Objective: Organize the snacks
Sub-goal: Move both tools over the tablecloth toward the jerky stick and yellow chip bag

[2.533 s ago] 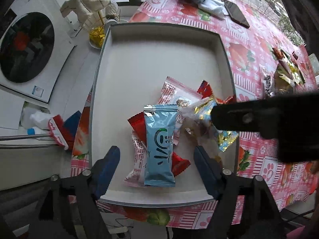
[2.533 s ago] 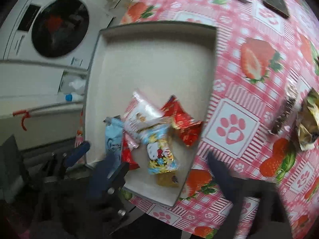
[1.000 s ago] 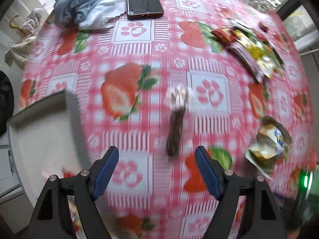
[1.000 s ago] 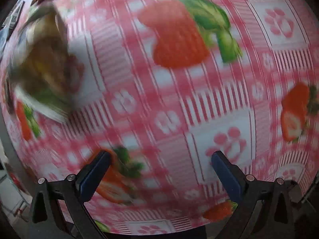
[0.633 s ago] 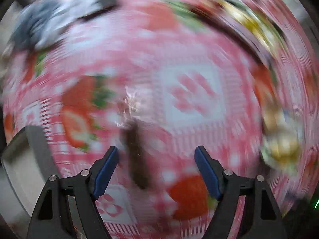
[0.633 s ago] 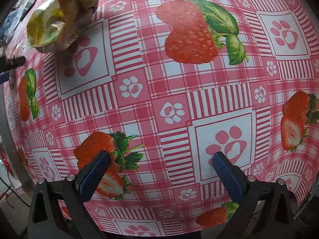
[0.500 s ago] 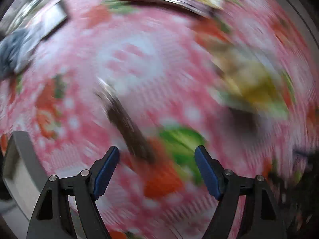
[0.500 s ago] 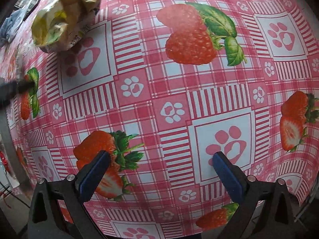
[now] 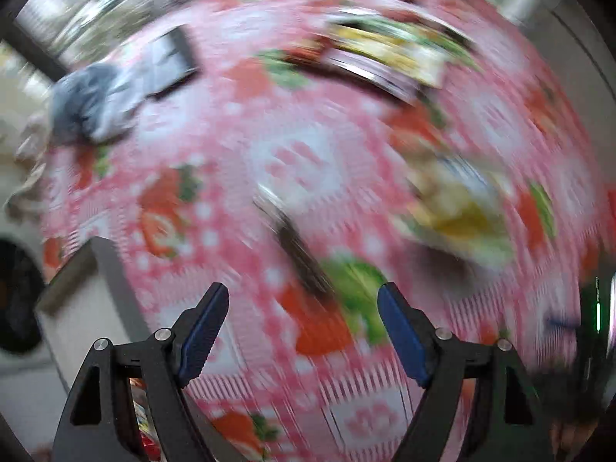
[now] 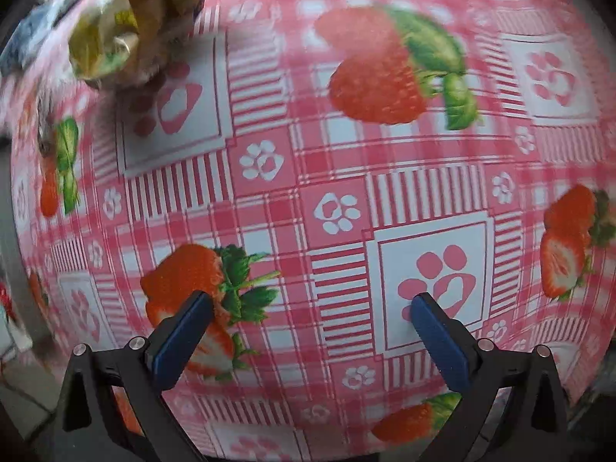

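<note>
- My left tongs point down over the table, jaws spread wide, nothing between the blue pads.
- The left view is smeared with blur, so shapes are rough here.
- Just beyond the left tongs, a dark, slim snack bar lies slantwise on the pink strawberry-print cloth, apart from both pads.
- To its right sits a crumpled yellow snack bag, also on the cloth, well clear of my pads.
- Further off, near the table's far side, a cluster of snack packets lies in a heap; I cannot tell them apart in the blur.
- At the left edge, the corner of the grey box shows, its pale floor visible; a scrap of red wrapper peeks out behind my left finger, low in the view.
- A dark phone lies at the far left of the table, and a bluish-grey cloth bundle sits touching or just beside it.
- My right tongs also point down, jaws wide apart and empty, only bare cloth between the pads.
- In the right view the cloth is sharper: strawberries, paw prints, pink checks.
- The same yellow snack bag shows at the upper left of the right view, far from the right tongs.
- Beside that bag, at the left edge, the dark bar is only a blurred streak.
</note>
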The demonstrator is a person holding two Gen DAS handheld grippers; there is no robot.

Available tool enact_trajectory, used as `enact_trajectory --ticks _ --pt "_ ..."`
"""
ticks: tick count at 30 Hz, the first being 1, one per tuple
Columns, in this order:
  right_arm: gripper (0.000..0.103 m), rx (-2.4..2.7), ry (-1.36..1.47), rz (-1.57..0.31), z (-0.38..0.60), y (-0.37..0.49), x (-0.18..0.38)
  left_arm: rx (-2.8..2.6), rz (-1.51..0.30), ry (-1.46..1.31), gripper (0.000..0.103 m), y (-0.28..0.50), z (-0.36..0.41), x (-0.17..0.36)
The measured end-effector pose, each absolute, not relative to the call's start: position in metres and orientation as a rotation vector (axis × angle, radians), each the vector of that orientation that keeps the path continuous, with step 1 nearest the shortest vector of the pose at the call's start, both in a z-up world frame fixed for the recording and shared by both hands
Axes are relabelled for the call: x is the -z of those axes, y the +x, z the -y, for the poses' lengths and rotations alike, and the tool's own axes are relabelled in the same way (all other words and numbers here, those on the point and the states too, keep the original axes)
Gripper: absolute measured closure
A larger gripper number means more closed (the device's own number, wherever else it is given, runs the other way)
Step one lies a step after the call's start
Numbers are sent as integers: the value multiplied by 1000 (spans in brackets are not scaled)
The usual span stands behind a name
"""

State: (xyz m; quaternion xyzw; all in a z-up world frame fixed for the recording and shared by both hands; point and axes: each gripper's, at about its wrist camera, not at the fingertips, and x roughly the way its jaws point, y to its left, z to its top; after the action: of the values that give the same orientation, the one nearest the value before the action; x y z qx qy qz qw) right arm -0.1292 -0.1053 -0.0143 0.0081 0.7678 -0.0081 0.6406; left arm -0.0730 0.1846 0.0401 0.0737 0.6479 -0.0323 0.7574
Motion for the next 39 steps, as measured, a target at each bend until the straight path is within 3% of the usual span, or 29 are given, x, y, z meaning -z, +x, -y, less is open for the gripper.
enact_trajectory --ticks 5,10,17,18,25,39 --pt "0 -26 331 -1632 121 -95 -34 -40 -1471 30 20 -34 -207 -23" --pt "0 -13 232 -1494 101 -26 -69 -98 -1411 119 19 -3 -203 -16" --pt "0 101 233 -1521 88 34 -44 -263 -1466 155 18 24 -225 20" --pt "0 98 206 -1549 84 35 -35 -271 -1449 142 14 18 -229 15" --pt "0 28 126 -1676 73 -14 1 -105 -1466 153 13 -9 -216 17" --pt "0 -29 66 -1705 98 -116 -2 55 -1545 154 7 -134 -194 20"
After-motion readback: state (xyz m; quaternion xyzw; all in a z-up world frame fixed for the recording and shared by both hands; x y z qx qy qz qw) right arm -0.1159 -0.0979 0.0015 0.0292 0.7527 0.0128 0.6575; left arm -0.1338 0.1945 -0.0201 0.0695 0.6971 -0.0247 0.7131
